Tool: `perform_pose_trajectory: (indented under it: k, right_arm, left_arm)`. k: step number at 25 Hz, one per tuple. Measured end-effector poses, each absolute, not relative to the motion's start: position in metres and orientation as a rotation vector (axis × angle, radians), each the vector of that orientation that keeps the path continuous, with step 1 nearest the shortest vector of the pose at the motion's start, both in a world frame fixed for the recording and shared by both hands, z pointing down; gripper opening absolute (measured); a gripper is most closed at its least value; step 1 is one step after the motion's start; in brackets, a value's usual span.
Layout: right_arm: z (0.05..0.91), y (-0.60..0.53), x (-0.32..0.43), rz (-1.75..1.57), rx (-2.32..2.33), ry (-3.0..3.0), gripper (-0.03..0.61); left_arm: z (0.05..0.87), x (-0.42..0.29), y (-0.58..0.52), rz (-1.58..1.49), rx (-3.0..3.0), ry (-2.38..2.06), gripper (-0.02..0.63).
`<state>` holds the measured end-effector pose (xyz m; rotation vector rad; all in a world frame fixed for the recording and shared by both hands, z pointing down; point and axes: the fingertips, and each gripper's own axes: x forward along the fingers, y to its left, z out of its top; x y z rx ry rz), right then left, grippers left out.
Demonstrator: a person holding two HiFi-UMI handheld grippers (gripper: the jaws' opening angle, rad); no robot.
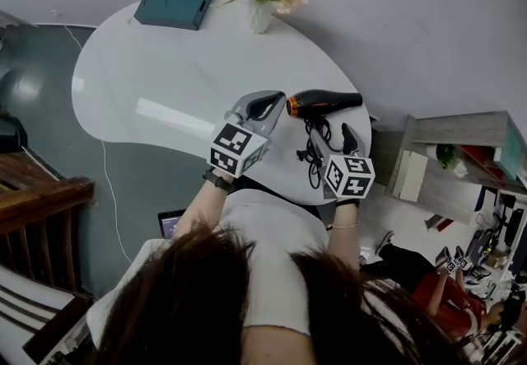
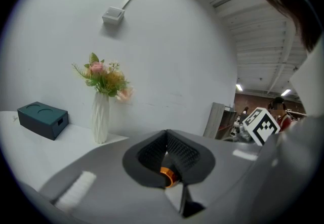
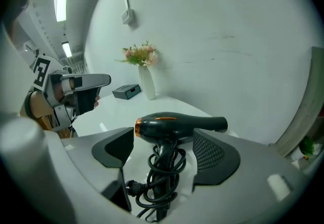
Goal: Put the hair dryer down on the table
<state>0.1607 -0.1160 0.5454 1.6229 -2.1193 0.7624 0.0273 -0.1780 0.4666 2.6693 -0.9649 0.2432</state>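
A: Left part of the table?
B: Box at far edge; vase right of it; left gripper, jaws together, empty.
A: Right part?
B: Dryer lying near right edge; right gripper above near edge, jaws wide apart, clear of dryer.

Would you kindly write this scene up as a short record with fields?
Hair dryer: lying on the white table, held by neither gripper
Cord: bundled by the handle
Left gripper: shut, holding nothing
Right gripper: open, dryer ahead of its jaws, untouched
Also on table: vase of flowers, teal box
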Motion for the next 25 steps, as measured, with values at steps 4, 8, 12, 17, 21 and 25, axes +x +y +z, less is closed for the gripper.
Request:
perform_pose_trajectory:
  k: [4,8,12,17,21,25]
  right_arm:
    - [0.513,-0.13,0.162,0.722,1.675,-2.176,0.342]
    - [0.471,-0.143,0.158,0.656,1.702,-2.277,0.341]
    - [0.432,-0.156,0.149,0.573,1.706,-2.386,0.339]
    - [0.396,-0.167,0.139,0.451,1.673,-2.474,0.337]
    - [0.377,-0.17,0.136,0.386,1.654,-2.51,0.308]
    - [0.362,-0.168,0.135,0.329,1.669,-2.534,0.248]
  left_arm:
    - [0.452,0.023,-0.181,0.217,2.685,-0.97,0.058]
    - [0.431,0.02,-0.183,0.173,2.704,-0.976,0.058]
    - [0.411,0.018,-0.187,0.135,2.731,-0.981,0.058]
    - [0.387,0.017,-0.193,0.086,2.767,-1.0,0.058]
    - [0.372,0.019,-0.194,0.05,2.797,-0.995,0.058]
    - [0.368,0.02,-0.193,0.059,2.809,-0.991,0.058]
